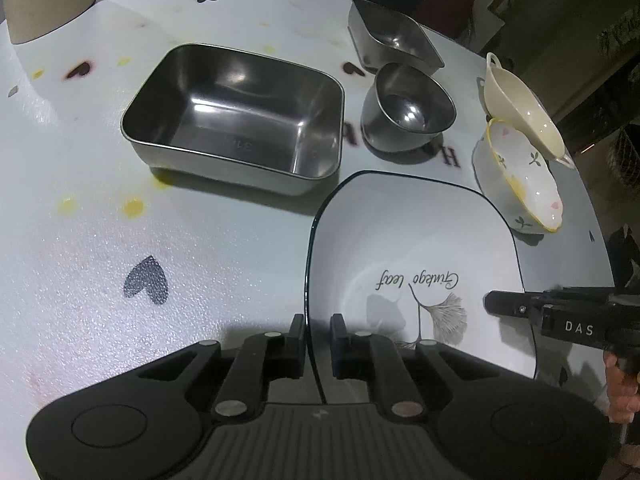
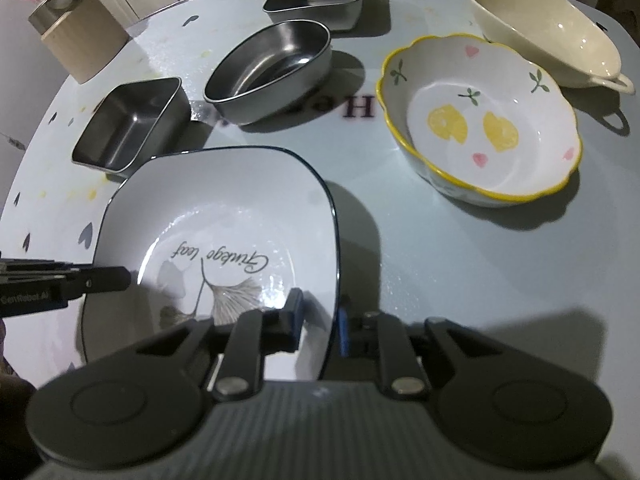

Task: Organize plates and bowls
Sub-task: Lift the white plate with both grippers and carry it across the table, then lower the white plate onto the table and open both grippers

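A white square plate [image 1: 416,240] with a dark rim and "Ginkgo leaf" print is held above the table by both grippers. My left gripper [image 1: 318,326] is shut on its left rim. My right gripper [image 2: 320,314] is shut on its right rim [image 2: 334,240]. Each gripper shows in the other's view, the right [image 1: 520,308] and the left [image 2: 96,280]. A flowered bowl [image 2: 480,120] with a yellow scalloped rim and a cream handled bowl [image 2: 548,28] stand to the right on the table.
A large steel rectangular tray [image 1: 236,116], a rounded steel bowl [image 1: 408,108] and a smaller steel tray [image 1: 392,36] stand on the pale table [image 1: 120,240] with heart prints. A beige box [image 2: 80,40] with a tin on it stands at the far left edge.
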Available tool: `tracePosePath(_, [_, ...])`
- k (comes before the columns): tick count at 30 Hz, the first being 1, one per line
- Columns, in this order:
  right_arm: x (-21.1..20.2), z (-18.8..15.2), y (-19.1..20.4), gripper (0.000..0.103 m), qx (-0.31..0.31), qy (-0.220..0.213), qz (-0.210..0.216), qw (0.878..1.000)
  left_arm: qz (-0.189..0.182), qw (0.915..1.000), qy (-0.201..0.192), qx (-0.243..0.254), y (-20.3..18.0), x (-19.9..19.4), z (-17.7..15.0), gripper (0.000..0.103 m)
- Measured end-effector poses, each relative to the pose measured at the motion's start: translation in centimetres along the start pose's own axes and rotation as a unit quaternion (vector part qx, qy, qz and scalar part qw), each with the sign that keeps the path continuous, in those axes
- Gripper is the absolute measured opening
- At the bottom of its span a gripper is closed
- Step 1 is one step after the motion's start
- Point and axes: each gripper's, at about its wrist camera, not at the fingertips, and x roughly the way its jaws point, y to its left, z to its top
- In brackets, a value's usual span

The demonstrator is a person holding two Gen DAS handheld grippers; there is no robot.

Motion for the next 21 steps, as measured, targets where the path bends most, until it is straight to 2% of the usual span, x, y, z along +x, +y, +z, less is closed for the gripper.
tracePosePath(17, [-0.2, -0.6, -0.8, 0.022, 0.015, -0.012, 0.017, 1.000, 0.012, 0.9998, -0.001, 0.018, -0.4, 0.1, -0.1, 0.016])
tracePosePath(20, [-0.4, -0.7, -1.0, 0.028, 0.014, -0.013, 0.019, 1.000, 0.019, 0.9996, 0.003, 0.019, -0.5, 0.2, -0.1, 0.043])
tracePosePath(21, [-0.6, -0.7, -1.1, 0.039, 0.016, -0.015, 0.021, 1.000, 0.023, 0.9996, 0.003, 0.019, -0.5, 0.1, -0.2, 0.047])
